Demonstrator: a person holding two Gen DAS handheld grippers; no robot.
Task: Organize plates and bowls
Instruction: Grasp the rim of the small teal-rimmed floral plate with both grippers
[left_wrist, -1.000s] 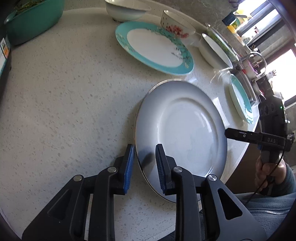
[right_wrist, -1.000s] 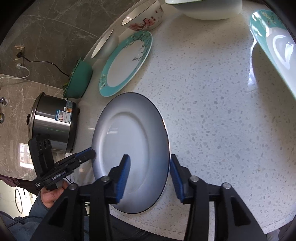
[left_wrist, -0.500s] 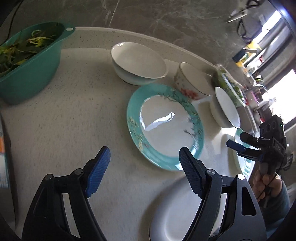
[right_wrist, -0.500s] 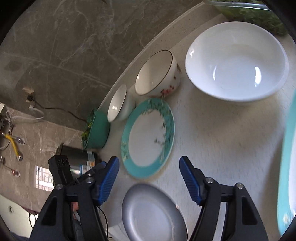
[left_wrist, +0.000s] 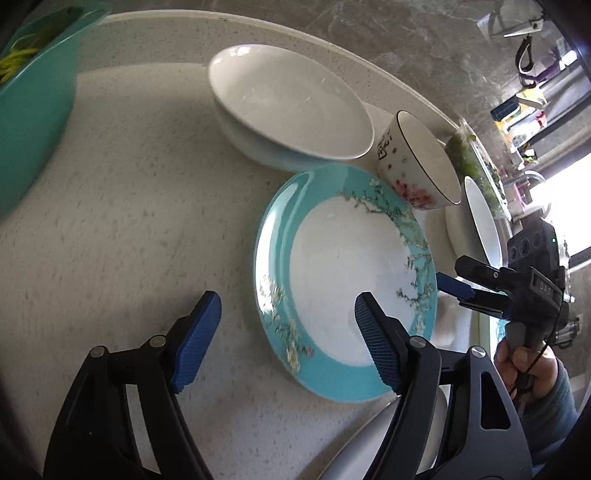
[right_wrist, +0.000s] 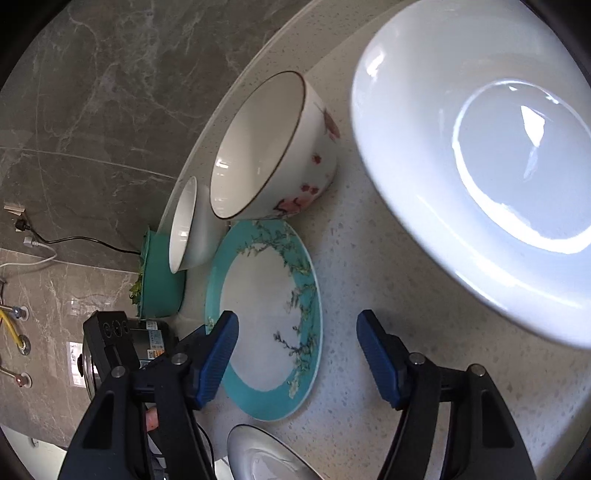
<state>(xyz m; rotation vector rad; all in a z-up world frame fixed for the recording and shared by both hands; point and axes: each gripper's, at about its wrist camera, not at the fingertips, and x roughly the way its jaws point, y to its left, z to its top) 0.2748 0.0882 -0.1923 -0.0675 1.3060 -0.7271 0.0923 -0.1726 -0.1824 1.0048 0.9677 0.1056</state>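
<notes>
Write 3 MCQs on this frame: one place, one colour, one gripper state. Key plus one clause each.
1. The floral bowl stands:
A. on the teal-rimmed plate
B. just behind the teal-rimmed plate
C. inside the teal tub

2. The pads of the left hand-held gripper are:
A. blue
B. red
C. white

3. The right hand-held gripper is:
A. shut on the plate
B. shut on a bowl
C. open, holding nothing

Key: 1 B, it sits on the counter at the plate's far rim. 2 A, both pads show blue. 3 C, its jaws stand apart with nothing pressed between them.
</notes>
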